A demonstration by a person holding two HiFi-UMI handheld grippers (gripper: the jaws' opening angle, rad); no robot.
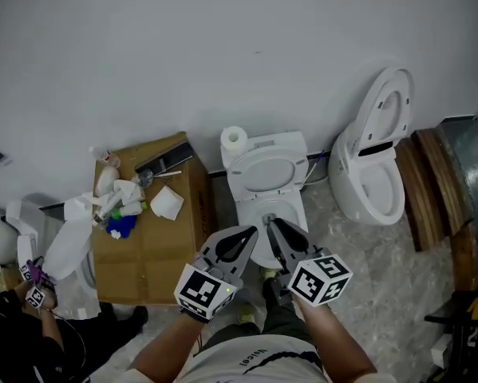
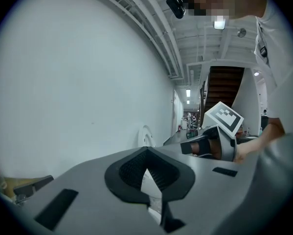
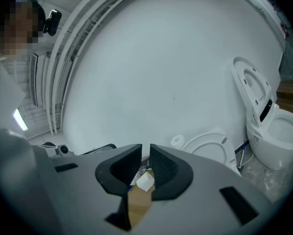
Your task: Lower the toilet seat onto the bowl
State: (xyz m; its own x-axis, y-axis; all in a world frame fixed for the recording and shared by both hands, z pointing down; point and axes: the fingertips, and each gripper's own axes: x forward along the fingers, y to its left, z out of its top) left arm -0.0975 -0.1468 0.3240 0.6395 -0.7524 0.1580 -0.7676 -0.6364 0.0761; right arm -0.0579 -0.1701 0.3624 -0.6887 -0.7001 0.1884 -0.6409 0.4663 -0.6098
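So the toilet seat (image 1: 264, 172) is up, tipped back against the tank (image 1: 293, 144) of the middle toilet, far side against the white wall (image 1: 223, 54). A toilet roll (image 1: 234, 140) sits on the tank's left corner. The bowl (image 1: 250, 211) below it is open, and its near part is hidden behind the two grippers.

Both grippers hang just in front of the bowl, side by side, pointing at it, neither touching the seat. The left gripper (image 1: 252, 230) has its jaw tips pressed together with nothing in them. The right gripper (image 1: 272, 224) has just a thin slit between its jaws, also empty.

Left of the toilet is a cardboard box (image 1: 155, 250) with crumpled paper (image 1: 167, 203) and other clutter on top. Over on the right stands a second toilet (image 1: 370, 178) with its lid up too.
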